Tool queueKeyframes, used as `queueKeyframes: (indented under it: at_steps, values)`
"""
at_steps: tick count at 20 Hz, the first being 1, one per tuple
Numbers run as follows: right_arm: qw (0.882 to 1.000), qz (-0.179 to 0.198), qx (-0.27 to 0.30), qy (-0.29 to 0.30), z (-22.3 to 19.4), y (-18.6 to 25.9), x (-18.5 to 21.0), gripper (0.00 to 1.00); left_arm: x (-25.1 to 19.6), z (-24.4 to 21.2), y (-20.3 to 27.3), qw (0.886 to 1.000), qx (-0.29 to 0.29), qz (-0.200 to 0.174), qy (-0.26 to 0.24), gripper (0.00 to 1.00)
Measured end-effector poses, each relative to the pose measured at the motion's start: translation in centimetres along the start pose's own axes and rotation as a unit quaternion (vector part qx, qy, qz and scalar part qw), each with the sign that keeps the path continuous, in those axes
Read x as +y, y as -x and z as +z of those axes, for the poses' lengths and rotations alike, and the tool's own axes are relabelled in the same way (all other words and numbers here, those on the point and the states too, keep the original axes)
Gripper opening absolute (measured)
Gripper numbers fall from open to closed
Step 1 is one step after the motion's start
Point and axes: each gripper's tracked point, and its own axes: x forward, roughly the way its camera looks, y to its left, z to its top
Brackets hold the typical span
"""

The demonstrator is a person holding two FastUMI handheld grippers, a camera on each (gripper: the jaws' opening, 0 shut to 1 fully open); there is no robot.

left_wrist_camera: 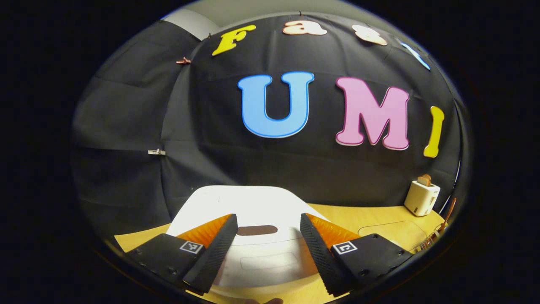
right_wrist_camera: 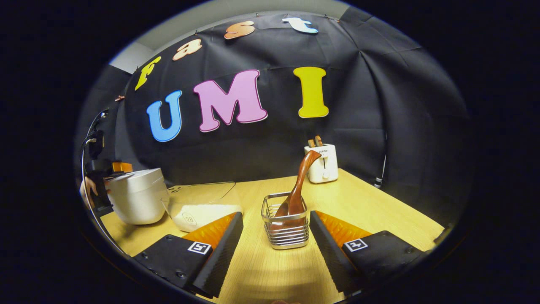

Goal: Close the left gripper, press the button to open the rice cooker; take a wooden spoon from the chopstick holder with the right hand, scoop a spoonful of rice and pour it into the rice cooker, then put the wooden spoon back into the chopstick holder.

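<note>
Progress: nothing of the task looks done yet, judging by how things lie; the rice cooker has its lid down and the wooden spoon stands in the chopstick holder.
Left gripper: fingers spread wide apart, holding nothing; the task asks for them closed before pressing, so that step is not yet done.
Cooker, by the left fingers: the white lid lies under and between both fingers in the left gripper view, with a dark oval button midway between the fingertips, just ahead of them.
Right gripper: fingers open as well, empty, resting low over the table.
Holder, by the right fingers: the wire basket sits between the two fingertips, nearer the right one, touching neither as far as I can tell.
Spoon axis: long axis close to upright, bowl down inside the basket, handle rising and leaning away from the fingers and a little to the right, its curved tip pointing toward the toaster at the back.
Rice: a clear container with white rice lies just past the left fingertip in the right gripper view, beside the cooker.
Left to do: close, press, open the lid; then take the spoon, scoop, pour, and return it.
Other gripper: seen far off by the cooker in the right gripper view, with a hand behind it.
</note>
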Motion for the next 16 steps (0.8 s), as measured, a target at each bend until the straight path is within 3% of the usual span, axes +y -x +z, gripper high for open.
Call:
queueKeyframes:
  at_steps: [9,13,16]
  values:
    - [1.000,-0.006,-0.028,0.004,-0.2,2.5,3.2,0.98,1.6,0.8,10.8,0.995,-0.082,-0.056,-0.003,0.95]
    - [0.999,-0.006,-0.048,0.002,-0.8,4.3,4.8,0.98,0.1,-0.8,15.0,0.986,-0.122,-0.114,0.010,0.95]
    - [0.999,-0.008,-0.053,0.002,-2.0,5.9,5.8,0.98,-1.3,-4.1,16.6,0.982,-0.118,-0.137,-0.047,0.95]
